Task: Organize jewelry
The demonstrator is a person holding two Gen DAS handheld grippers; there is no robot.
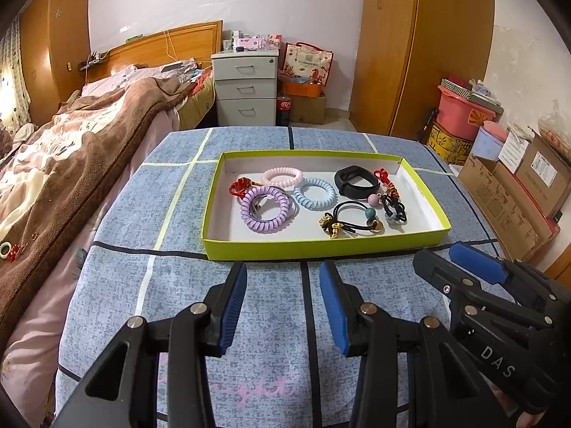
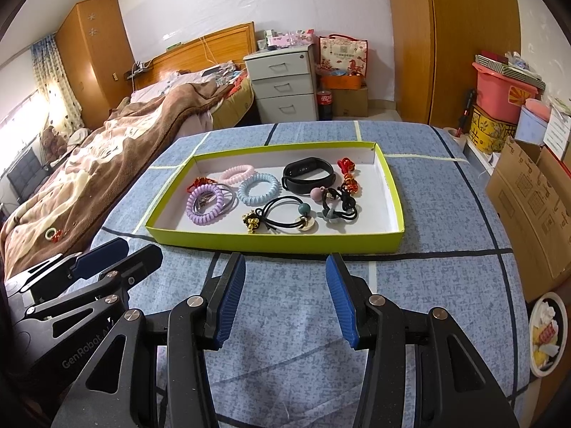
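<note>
Both grippers, left point(image 1: 283, 274) and right point(image 2: 285, 267), parted and empty. Risk: black hair ties point(image 2: 285, 214) tangled in green tray point(image 2: 278, 241); grabbing one drags neighbours out.

Tray: shallow lime-green cardboard tray point(image 1: 321, 248) with a white inside, lying flat on the blue checked cloth.
Coil ties: a lilac spiral hair tie point(image 1: 264, 208) at the left, a pale pink one point(image 1: 282, 176) behind it, a light blue one point(image 1: 314, 194) in the middle, all flat.
Band: black fitness wristband point(image 1: 356, 180), standing on its edge toward the back right.
Knots: red knotted charm point(image 1: 239, 187) at the far left; another point(image 1: 384, 178) by the right wall.
Elastics: black hair elastics with beads and gold trim point(image 1: 351, 221), tangled near the front right.
</note>
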